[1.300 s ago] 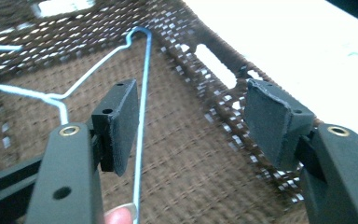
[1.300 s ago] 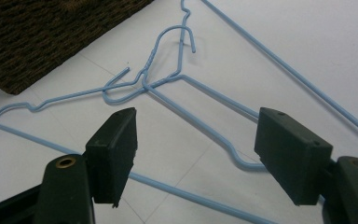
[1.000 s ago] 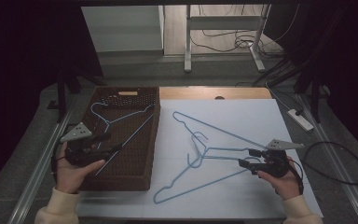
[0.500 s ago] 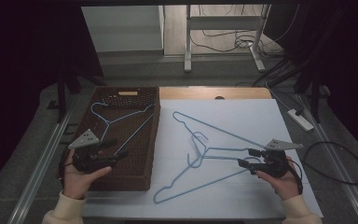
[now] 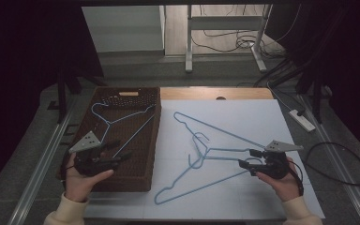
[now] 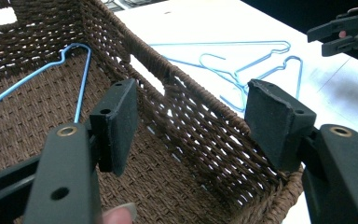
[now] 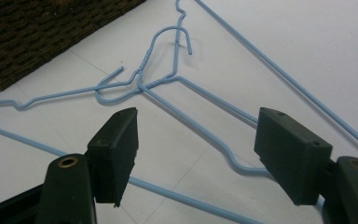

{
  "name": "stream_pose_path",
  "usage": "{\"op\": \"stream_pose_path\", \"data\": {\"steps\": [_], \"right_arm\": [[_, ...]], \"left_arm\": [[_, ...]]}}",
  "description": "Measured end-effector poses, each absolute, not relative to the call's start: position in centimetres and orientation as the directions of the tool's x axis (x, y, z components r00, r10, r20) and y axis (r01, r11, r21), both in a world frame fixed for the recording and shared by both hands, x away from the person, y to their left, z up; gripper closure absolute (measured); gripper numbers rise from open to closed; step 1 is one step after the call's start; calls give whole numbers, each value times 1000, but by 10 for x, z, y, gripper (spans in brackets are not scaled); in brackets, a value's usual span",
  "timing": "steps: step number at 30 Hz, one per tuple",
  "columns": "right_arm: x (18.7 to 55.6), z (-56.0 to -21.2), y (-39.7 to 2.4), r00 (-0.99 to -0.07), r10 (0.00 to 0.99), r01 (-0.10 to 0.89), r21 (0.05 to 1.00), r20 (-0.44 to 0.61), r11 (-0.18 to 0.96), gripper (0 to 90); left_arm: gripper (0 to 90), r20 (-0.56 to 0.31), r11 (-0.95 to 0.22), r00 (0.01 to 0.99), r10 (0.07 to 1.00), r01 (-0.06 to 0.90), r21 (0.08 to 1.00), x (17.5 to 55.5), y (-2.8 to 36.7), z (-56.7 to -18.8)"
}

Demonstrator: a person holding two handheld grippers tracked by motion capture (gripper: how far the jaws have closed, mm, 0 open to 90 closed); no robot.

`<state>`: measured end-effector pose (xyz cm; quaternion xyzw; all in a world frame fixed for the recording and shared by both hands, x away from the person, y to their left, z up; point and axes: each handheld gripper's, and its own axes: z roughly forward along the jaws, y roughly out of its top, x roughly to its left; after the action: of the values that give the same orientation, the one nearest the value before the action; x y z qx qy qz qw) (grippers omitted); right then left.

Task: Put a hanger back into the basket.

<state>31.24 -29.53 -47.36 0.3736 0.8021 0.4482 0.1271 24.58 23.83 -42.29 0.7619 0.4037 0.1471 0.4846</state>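
- From the high view, the left tool (image 5: 122, 151) hangs over the near half of the basket (image 5: 152, 140), its jaws wide apart with nothing between them.
- The right tool (image 5: 249, 158) sits low over the white tabletop (image 5: 243, 112), jaws equally wide and empty, tips just beside the near hanger (image 5: 201, 171).
- That view places one hanger in the basket (image 5: 115, 119) and two crossed on the tabletop, the far hanger (image 5: 215, 131) overlapping the near one at their hooks.
- The left tool view adds the basket's woven wall (image 6: 186, 107) between the pads, the basket hanger (image 6: 77, 84) lying on the basket floor, and the right tool (image 6: 349, 32) beyond the two hangers.
- The right tool view shows a wire arm of the near hanger (image 7: 191, 123) running between the open pads without touching them, and the hooks (image 7: 168, 51) tangled just past the tips.
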Motion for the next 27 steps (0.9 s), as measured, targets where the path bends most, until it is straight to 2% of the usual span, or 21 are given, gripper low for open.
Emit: {"op": "stream_pose_path", "data": {"steps": [18, 27], "right_arm": [[317, -477, -259, -720, 691, 465, 784, 65, 411, 312], [324, -477, -248, -726, 681, 484, 772, 92, 412, 326]], "left_arm": [[345, -157, -253, 672, 724, 470, 845, 245, 216, -431], [345, -166, -245, 668, 725, 476, 845, 244, 216, -435]]}}
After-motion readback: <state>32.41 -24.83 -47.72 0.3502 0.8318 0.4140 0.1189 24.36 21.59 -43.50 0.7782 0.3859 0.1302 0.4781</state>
